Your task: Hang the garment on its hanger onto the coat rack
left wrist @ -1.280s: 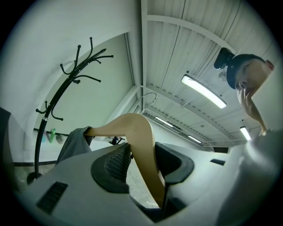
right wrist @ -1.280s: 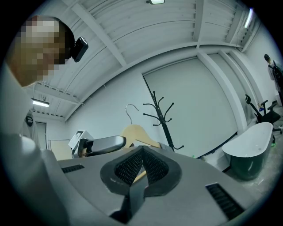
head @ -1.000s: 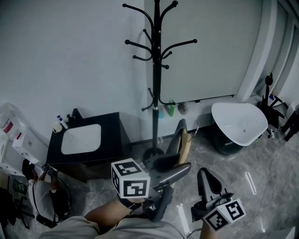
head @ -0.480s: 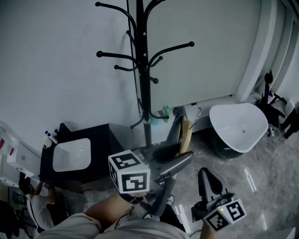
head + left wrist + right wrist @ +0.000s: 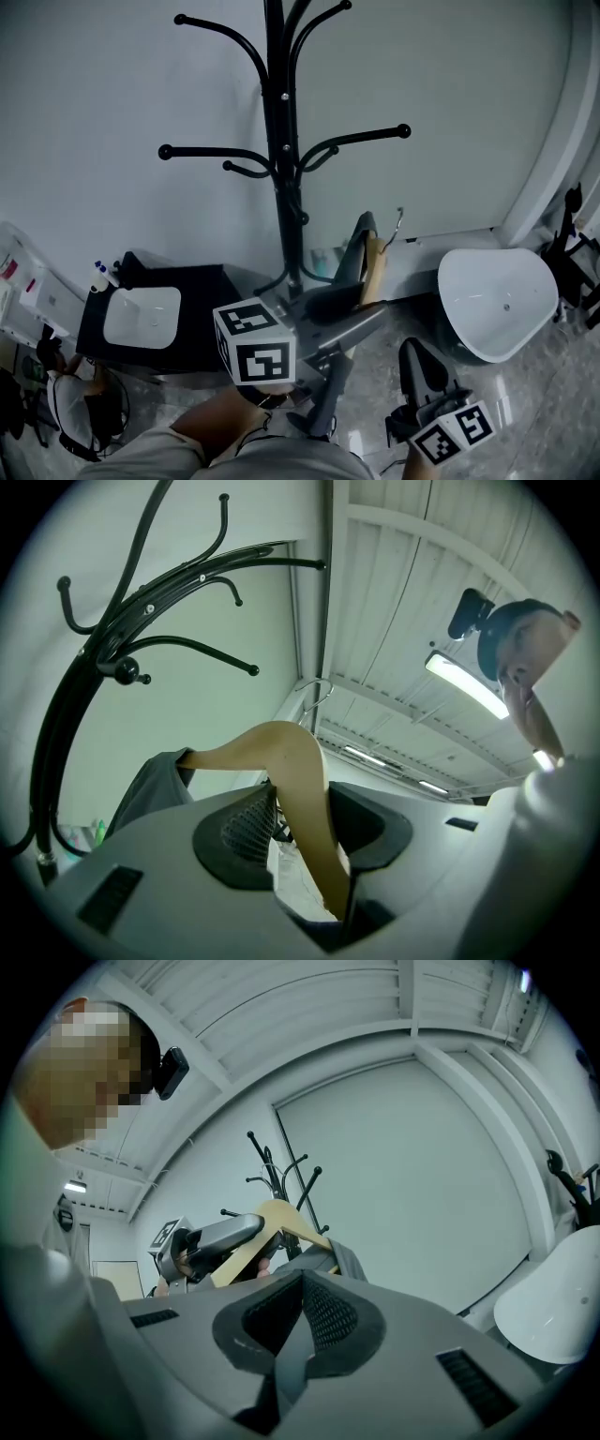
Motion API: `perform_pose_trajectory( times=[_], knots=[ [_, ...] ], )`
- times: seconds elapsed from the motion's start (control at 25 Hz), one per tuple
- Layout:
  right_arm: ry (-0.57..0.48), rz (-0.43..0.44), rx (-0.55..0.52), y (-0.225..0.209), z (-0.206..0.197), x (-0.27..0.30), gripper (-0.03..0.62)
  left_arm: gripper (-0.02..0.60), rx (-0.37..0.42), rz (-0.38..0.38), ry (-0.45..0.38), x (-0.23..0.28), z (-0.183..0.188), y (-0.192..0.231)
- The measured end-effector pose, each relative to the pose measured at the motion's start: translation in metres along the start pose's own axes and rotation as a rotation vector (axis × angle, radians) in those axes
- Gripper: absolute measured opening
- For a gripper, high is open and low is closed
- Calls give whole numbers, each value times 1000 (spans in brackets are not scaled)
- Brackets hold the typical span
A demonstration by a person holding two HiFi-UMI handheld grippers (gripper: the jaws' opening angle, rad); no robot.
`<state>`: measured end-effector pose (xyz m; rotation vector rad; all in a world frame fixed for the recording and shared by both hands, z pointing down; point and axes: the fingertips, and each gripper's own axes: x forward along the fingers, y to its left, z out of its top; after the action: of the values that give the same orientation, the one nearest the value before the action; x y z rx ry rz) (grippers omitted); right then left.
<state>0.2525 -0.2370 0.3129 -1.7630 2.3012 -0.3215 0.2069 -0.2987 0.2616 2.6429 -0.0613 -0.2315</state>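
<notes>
From the head view: pinches the hanger (image 5: 374,272) by its wooden arm with the left gripper (image 5: 364,305) at frame centre. Holds it upright with the hook (image 5: 399,223) on top, probably to reach one of the pegs on the coat rack (image 5: 281,141), just left and above. Carries the grey garment (image 5: 353,255) draped on the hanger's far side. Holds the right gripper (image 5: 417,354) low at lower right, away from the load and seemingly spare. Cuts off the rack's top at the frame edge. From the left gripper view: shows both pads clamped on the wooden arm at lower centre, with the hook at centre, well apart from the pegs at upper left. Hides most of the garment behind the near jaw. From the right gripper view: shows jaws pressed together on nothing. Makes out hanger and rack only small, left of centre.
</notes>
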Motion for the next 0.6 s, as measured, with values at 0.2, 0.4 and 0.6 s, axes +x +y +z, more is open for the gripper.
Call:
perform_pose_trajectory(
  times=[0.2,0.4,0.6],
  knots=[
    [5,56,6,-39,13,21,15,169,-5,45,-70,28,34,28],
    [11,99,16,-58,18,42,15,169,-1,65,-116,46,67,50],
    [-11,91,18,-73,25,52,15,169,0,79,-134,64,84,73]
  ],
)
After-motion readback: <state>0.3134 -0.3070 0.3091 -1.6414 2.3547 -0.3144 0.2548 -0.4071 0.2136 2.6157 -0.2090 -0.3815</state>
